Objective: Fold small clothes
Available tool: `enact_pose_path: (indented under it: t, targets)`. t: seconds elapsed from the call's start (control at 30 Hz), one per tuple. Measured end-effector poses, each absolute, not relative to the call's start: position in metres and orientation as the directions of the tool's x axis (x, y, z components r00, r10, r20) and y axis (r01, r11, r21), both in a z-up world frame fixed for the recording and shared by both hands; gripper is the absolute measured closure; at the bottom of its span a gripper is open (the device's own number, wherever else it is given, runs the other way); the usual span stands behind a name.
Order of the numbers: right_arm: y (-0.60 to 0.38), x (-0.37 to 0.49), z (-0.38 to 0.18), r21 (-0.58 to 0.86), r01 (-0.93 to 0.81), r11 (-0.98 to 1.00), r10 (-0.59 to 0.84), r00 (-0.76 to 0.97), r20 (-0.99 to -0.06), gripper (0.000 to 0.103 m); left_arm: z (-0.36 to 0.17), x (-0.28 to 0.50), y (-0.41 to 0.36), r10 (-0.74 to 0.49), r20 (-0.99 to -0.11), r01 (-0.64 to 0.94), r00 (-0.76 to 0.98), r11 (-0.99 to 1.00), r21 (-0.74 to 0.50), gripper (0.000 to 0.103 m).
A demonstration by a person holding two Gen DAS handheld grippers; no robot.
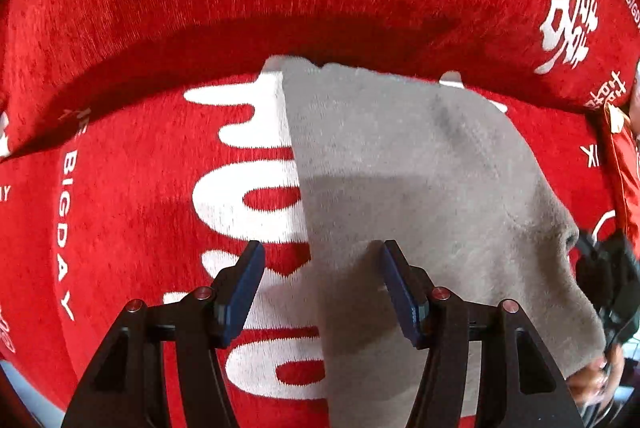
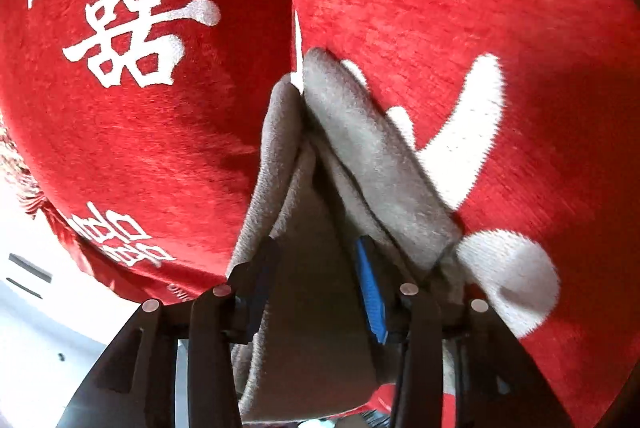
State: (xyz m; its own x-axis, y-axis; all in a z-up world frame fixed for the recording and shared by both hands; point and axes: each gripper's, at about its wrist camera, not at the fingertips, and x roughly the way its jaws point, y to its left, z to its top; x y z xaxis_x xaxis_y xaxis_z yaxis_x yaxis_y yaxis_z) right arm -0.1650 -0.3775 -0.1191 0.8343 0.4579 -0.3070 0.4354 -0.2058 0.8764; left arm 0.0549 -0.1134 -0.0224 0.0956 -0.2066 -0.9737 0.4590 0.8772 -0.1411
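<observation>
The left tool (image 1: 322, 260) hangs with its blue-padded jaws spread apart, gripping nothing, directly above the left edge of a grey cloth (image 1: 420, 196). That cloth lies flat on a red blanket (image 1: 132, 164) printed with large white lettering. The right tool (image 2: 316, 268) also stands parted, the grey cloth (image 2: 312, 308) bunched in folds between its pads but not pinched. Beyond it, the red blanket (image 2: 400, 8) fills the view, with white characters at left.
</observation>
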Motion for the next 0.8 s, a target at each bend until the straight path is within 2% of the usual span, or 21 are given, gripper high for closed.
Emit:
enact_pose_path:
  t: [0.17, 0.27, 0.3, 0.33, 0.37, 0.4, 0.47, 0.57, 0.7, 0.73, 0.77, 0.8]
  targets:
    - [-0.362, -0.152, -0.125, 0.884, 0.401, -0.243, 0.46, 0.849, -0.259, 0.047, -0.02, 0.058, -0.115, -0.202, -0.974, 0.478, 0.103, 0.869, -0.129, 0.042]
    - [-0.363, -0.133, -0.101, 0.874, 0.475, -0.103, 0.527, 0.771, -0.357, 0.047, -0.02, 0.06, -0.115, -0.2, -0.976, 0.479, 0.09, 0.868, -0.133, 0.042]
    - [-0.361, -0.123, -0.095, 0.864, 0.504, -0.016, 0.552, 0.724, -0.413, 0.05, -0.02, 0.061, -0.115, -0.2, -0.976, 0.477, 0.09, 0.869, -0.134, 0.042]
    - [-0.359, -0.112, -0.086, 0.848, 0.523, 0.09, 0.565, 0.674, -0.476, 0.072, -0.019, 0.061, -0.116, -0.198, -0.976, 0.477, 0.094, 0.869, -0.13, 0.042]
    - [-0.355, -0.101, -0.077, 0.815, 0.538, 0.215, 0.559, 0.617, -0.554, 0.084, -0.018, 0.061, -0.116, -0.197, -0.975, 0.479, 0.097, 0.868, -0.128, 0.042]
    - [-0.352, -0.093, -0.068, 0.788, 0.535, 0.305, 0.542, 0.583, -0.606, 0.087, -0.017, 0.06, -0.117, -0.204, -0.974, 0.482, 0.096, 0.866, -0.134, 0.042]
    - [-0.343, -0.084, -0.041, 0.751, 0.474, 0.46, 0.495, 0.565, -0.66, 0.088, -0.012, 0.057, -0.12, -0.25, -0.965, 0.501, 0.079, 0.847, -0.178, 0.042]
    - [-0.341, -0.094, -0.012, 0.746, 0.423, 0.514, 0.45, 0.608, -0.654, 0.089, -0.009, 0.049, -0.128, -0.274, -0.959, 0.565, 0.067, 0.803, -0.19, 0.042]
    - [-0.348, -0.114, -0.029, 0.684, 0.515, 0.516, 0.402, 0.559, -0.725, 0.089, -0.026, 0.041, -0.135, -0.247, -0.968, 0.6, 0.034, 0.78, -0.178, 0.042]
    - [-0.351, -0.115, -0.039, 0.661, 0.546, 0.514, 0.399, 0.531, -0.748, 0.089, -0.032, 0.041, -0.134, -0.248, -0.969, 0.59, 0.023, 0.785, -0.187, 0.035]
    - [-0.352, -0.117, -0.053, 0.646, 0.565, 0.514, 0.406, 0.503, -0.763, 0.089, -0.034, 0.041, -0.132, -0.239, -0.97, 0.581, 0.031, 0.794, -0.177, 0.023]
    - [-0.354, -0.117, -0.06, 0.641, 0.564, 0.521, 0.409, 0.495, -0.767, 0.088, -0.035, 0.041, -0.13, -0.231, -0.972, 0.57, 0.047, 0.805, -0.164, 0.021]
